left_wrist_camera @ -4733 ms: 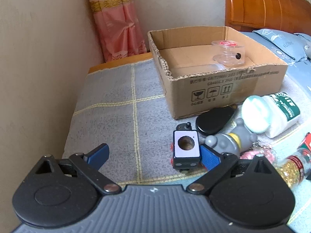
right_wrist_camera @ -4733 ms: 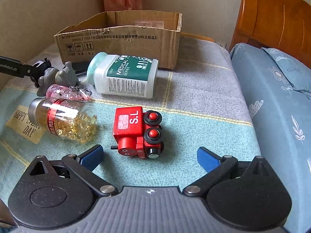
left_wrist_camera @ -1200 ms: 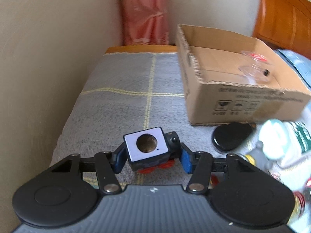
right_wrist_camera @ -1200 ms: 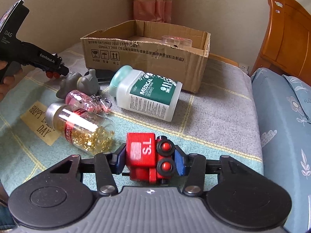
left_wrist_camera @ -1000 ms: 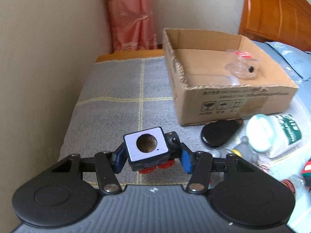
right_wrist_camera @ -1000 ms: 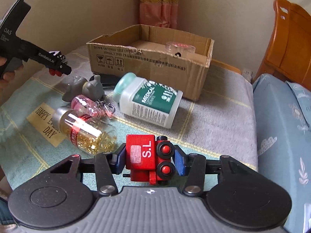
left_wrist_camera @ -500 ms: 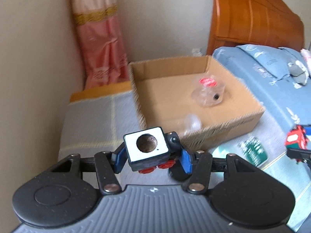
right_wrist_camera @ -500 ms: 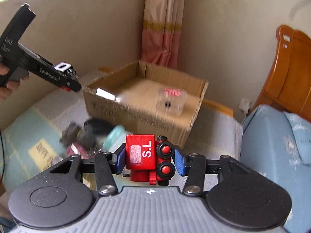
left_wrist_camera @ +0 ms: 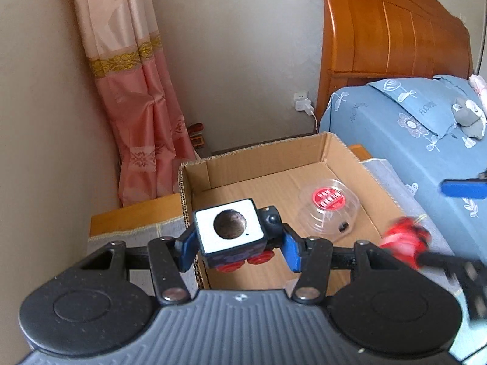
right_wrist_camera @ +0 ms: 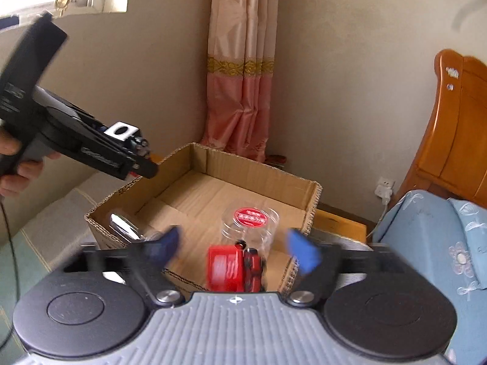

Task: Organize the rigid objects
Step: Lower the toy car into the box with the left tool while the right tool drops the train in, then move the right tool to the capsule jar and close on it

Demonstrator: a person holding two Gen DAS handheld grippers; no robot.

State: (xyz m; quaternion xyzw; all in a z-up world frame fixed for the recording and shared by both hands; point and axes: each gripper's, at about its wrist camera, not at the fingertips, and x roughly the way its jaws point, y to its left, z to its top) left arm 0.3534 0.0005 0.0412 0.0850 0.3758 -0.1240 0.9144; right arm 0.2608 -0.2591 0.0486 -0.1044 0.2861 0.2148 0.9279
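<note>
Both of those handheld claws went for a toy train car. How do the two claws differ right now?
The left gripper is shut on the blue toy car, its blue pads pressed against both sides; the right gripper is open, its pads spread well apart. The blue toy car sits sharp and steady in the grip, while the red toy car is blurred and touches neither pad, apparently just released. Both are over the cardboard box.

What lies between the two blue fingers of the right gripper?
The red toy train, blurred and ungripped, above the cardboard box; the right wrist view shows it.
</note>
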